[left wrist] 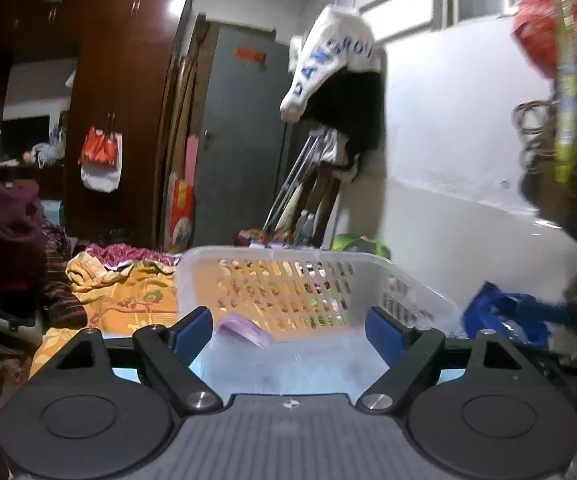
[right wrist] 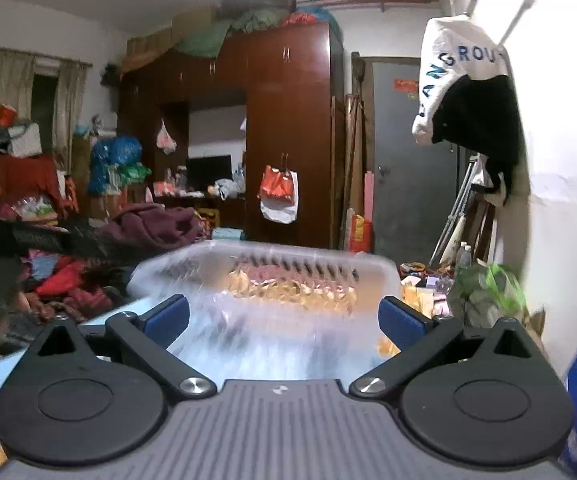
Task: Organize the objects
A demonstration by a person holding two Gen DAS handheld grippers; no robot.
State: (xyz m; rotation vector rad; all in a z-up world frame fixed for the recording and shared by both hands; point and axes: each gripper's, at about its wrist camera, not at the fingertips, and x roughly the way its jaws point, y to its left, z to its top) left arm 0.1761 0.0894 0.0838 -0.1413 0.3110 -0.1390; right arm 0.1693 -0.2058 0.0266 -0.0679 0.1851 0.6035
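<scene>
A white slotted plastic basket stands straight ahead on a pale blue surface in the left wrist view. A small purple packet lies inside it near the front. My left gripper stands open at the basket's near side, with nothing pressed between its blue pads. In the right wrist view the same basket is blurred and fills the middle. My right gripper is wide open in front of it, and its pads hold nothing.
A blue plastic bag lies right of the basket. Orange patterned cloth and dark maroon clothes pile up to the left. A brown wardrobe, a grey door and a hanging white bag stand behind.
</scene>
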